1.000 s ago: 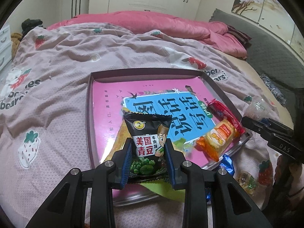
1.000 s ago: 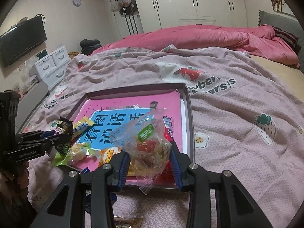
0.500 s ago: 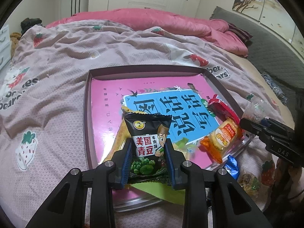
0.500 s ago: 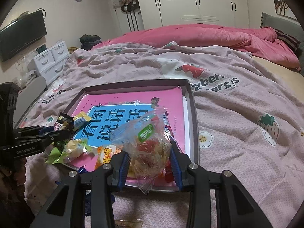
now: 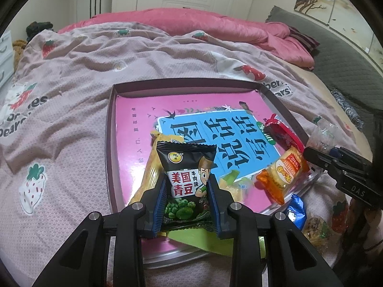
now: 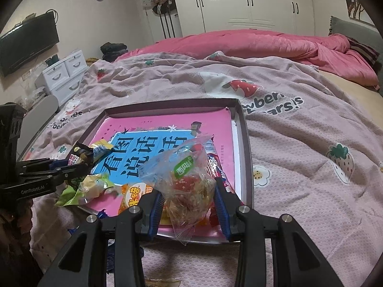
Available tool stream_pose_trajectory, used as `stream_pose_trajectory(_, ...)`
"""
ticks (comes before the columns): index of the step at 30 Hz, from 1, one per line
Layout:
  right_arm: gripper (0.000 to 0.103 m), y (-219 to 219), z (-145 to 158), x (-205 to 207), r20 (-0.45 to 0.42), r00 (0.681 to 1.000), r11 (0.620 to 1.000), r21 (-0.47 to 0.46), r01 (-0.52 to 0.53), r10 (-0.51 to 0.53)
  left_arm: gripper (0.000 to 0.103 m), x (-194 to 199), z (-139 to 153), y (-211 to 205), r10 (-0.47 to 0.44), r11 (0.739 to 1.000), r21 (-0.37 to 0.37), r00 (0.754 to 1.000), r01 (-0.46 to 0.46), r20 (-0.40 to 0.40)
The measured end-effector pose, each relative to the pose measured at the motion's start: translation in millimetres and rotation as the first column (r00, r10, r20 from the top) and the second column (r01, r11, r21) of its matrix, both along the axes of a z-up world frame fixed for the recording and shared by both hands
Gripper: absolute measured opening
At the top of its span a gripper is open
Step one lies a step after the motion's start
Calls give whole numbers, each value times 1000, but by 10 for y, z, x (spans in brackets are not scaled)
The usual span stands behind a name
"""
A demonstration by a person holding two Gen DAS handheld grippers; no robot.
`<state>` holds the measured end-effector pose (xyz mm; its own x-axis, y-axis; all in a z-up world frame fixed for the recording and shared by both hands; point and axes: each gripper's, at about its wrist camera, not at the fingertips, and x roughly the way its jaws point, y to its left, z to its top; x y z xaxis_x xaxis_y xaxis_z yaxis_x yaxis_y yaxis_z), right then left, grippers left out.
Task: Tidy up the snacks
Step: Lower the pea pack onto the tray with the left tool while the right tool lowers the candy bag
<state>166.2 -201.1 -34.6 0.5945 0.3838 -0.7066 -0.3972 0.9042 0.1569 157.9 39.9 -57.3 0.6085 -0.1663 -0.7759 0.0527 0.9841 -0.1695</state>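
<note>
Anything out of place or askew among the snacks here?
Yes. A blue-wrapped candy and a clear-wrapped snack lie on the bedspread outside the tray; a green wrapper overhangs its near edge.

Glossy black foil green-pea packet (image 5: 186,179); clear crinkled plastic snack bag (image 6: 189,179); shiny metal tray (image 6: 246,157) rim; glossy pink printed book cover (image 5: 134,138); matt textured cloth bedspread (image 5: 71,129).

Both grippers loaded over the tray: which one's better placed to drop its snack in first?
Probably left. The left gripper holds the black pea packet well inside the tray; the right gripper holds the clear bag nearer the front rim.
</note>
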Motion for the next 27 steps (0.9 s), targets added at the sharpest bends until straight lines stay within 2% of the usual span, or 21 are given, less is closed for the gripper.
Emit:
stream_pose_trajectory(16,41,-36,-5,4,-11,1000,1000,10,14,-13,34,12,-23,-4,-6,1000,8,1000,6,-12)
stream_pose_trajectory(27,43,-99,46,-16,18,999,999,9,36,-36,34,22,-19,13,-8,1000,-3,1000,8,-18)
